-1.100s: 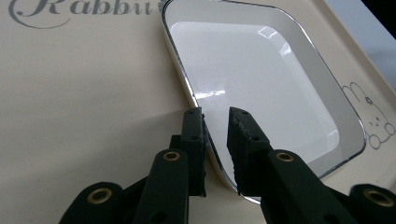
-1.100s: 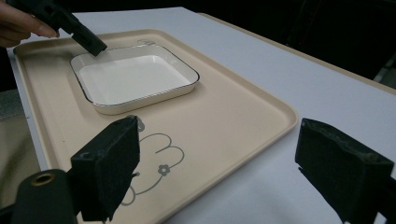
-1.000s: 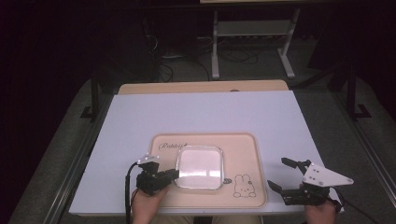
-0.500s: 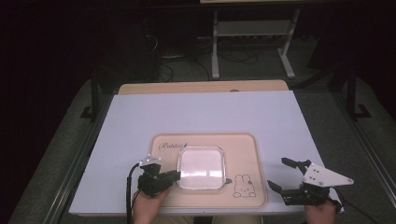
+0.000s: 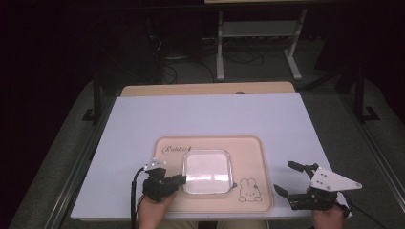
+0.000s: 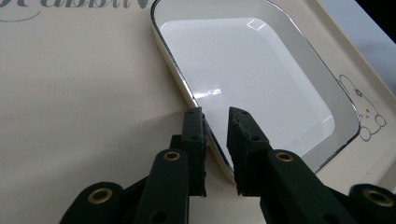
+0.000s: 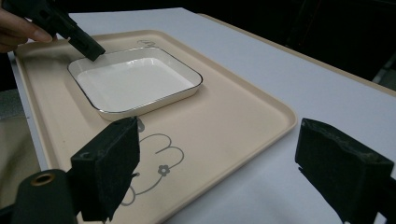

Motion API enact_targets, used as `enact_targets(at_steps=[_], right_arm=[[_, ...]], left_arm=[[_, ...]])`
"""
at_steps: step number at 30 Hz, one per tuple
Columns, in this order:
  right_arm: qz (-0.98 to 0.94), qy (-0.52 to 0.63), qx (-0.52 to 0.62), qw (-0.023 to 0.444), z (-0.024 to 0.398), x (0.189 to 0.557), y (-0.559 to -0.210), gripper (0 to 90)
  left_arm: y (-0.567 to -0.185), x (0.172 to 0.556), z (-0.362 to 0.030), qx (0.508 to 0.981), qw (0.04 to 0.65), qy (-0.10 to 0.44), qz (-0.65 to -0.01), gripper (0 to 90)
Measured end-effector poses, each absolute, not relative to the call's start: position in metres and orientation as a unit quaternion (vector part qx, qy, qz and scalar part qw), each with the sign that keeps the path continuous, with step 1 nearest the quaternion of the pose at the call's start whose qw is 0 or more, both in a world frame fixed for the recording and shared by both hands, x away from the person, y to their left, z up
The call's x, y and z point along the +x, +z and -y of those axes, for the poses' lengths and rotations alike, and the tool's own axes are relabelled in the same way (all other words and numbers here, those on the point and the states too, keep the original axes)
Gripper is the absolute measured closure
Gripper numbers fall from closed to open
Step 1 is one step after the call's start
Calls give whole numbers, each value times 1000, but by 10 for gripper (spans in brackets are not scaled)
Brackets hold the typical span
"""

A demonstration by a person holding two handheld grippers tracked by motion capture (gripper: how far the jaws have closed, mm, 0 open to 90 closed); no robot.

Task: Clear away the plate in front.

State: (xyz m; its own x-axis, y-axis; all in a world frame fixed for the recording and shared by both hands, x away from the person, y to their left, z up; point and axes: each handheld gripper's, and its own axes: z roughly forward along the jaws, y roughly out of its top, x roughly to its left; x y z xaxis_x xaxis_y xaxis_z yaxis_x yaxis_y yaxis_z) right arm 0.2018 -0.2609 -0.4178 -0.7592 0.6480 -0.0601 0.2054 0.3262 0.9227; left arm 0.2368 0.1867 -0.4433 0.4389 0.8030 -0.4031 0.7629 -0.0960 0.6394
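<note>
We read a cursive "Rabbit" at the upper left of the beige plastic tray, with a line-drawn bunny at its lower right. A glossy white square dish with rounded corners and a dark-edged rim sits at the tray's middle on the white desk. Our left tool is clenched over the dish's near rim; our right tool hangs released at lower right.

Cursive word "Rabbit", printed in dark script on the beige rectangular plastic tray near its far-left corner.
</note>
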Motion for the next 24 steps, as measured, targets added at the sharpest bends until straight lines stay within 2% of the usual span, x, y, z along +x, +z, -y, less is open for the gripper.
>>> enact_targets(at_steps=[16,24], right_arm=[[-785,513,271,216,261,202,-418,130],[-786,512,271,216,261,202,-418,131]], left_arm=[[-445,241,-187,745,410,30,-525,764],[-442,242,-190,751,415,39,-512,698]])
